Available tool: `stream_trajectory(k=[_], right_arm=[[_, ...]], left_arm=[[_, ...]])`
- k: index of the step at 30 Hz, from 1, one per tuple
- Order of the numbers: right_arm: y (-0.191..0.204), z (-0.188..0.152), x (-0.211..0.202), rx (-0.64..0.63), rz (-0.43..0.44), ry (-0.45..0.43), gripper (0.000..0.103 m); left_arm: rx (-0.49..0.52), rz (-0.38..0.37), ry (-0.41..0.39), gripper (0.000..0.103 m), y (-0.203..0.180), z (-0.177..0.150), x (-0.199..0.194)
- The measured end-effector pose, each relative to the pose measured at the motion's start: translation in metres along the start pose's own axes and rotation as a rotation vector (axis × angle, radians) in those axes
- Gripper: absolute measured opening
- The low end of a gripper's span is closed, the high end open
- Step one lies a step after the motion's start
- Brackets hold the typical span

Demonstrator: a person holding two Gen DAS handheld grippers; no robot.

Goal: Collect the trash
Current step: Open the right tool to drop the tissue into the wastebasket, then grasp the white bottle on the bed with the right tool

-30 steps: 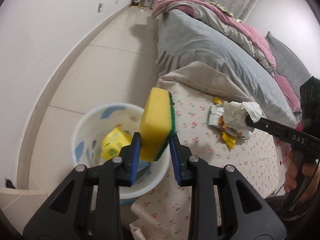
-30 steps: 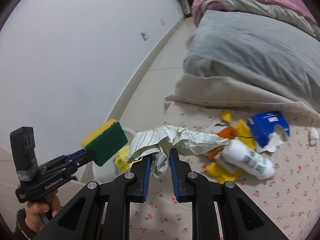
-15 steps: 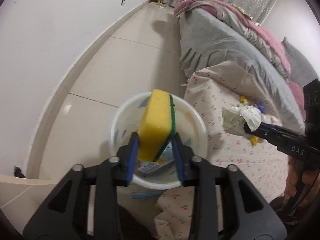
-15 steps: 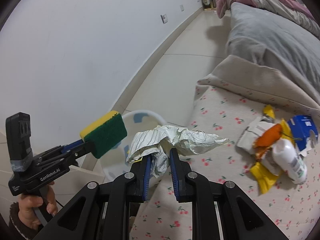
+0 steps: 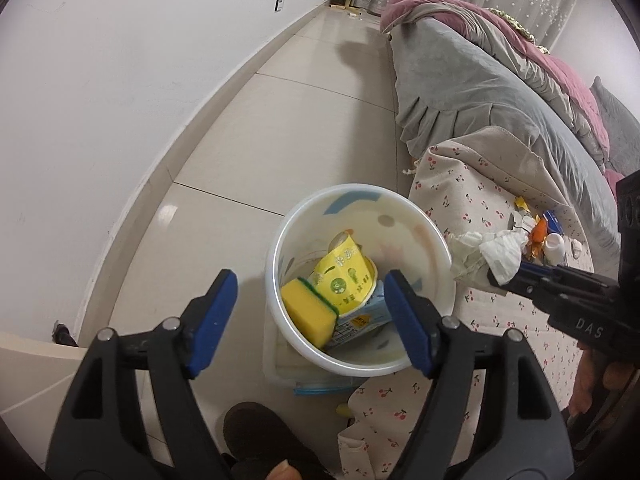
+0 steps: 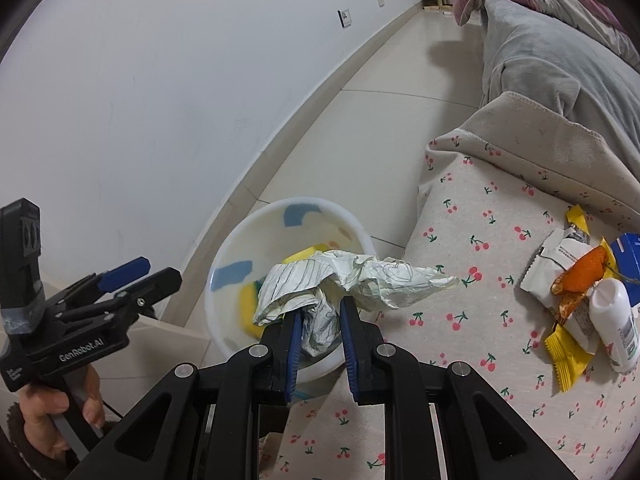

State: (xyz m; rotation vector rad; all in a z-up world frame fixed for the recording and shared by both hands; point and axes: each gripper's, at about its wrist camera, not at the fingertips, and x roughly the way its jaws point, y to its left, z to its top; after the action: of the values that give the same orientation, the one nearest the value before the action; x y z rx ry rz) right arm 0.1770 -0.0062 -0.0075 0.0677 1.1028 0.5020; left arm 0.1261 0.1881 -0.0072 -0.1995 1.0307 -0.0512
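A bedroom with pale floor tiles (image 5: pixel 280 128) and a white wall (image 5: pixel 100 80) fills the upper left of both views; a bed under a grey cover (image 5: pixel 500 100) and a pink quilt (image 5: pixel 520 32) runs along the upper right, with a cherry-print cloth (image 6: pixel 500 240) spread over its near end. A white bin (image 5: pixel 436 240) stands on the floor at lower centre, just beside the cloth's edge.

The left gripper (image 5: pixel 308 304) hangs over the bin with its jaws opening and nothing between them; the yellow sponge (image 5: pixel 308 312) lies inside the bin against a yellow carton (image 5: pixel 344 276). The right gripper (image 6: pixel 318 332) pinches a crumpled paper (image 6: pixel 360 280), pads pressed tight on it, above the bin's near rim.

At the right edge of the right wrist view, a white bottle (image 6: pixel 612 320), an orange wrapper (image 6: pixel 580 276), a yellow wrapper (image 6: pixel 564 352), a white packet (image 6: pixel 560 260) and a blue box (image 6: pixel 630 256) (cut off by the frame) lie heaped on the cloth. The crumpled paper hides much of the bin's contents there. A dark shoe or slipper (image 5: pixel 256 432) at the bottom of the left wrist view is hard to make out.

Readable writing: "GenRobot.AI" on the left gripper's body, "DAS" on the right one's. The carton's print is too small to read.
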Motion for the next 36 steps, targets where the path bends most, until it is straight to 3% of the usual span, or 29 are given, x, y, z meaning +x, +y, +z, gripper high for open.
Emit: stream_trajectory(k=[5, 12, 24, 36], right_arm=[[0.007, 0.0, 0.005, -0.049, 0.031, 0.011, 0.024], [0.006, -0.003, -0.003, -0.037, -0.005, -0.004, 0.053], [-0.034, -0.002, -0.041, 0.052, -0.046, -0.073, 0.059], [-0.107, -0.017, -0.092, 0.138, -0.137, -0.1, 0.061]], left_arm=[[-0.01, -0.002, 0.003, 0.076, 0.003, 0.0, -0.001], [-0.02, -0.011, 0.008, 0.077, 0.004, 0.0, -0.002], [-0.003, -0.062, 0.035, 0.078, -0.02, 0.002, 0.002], [0.073, -0.064, 0.059, 0.094, -0.065, 0.007, 0.01]])
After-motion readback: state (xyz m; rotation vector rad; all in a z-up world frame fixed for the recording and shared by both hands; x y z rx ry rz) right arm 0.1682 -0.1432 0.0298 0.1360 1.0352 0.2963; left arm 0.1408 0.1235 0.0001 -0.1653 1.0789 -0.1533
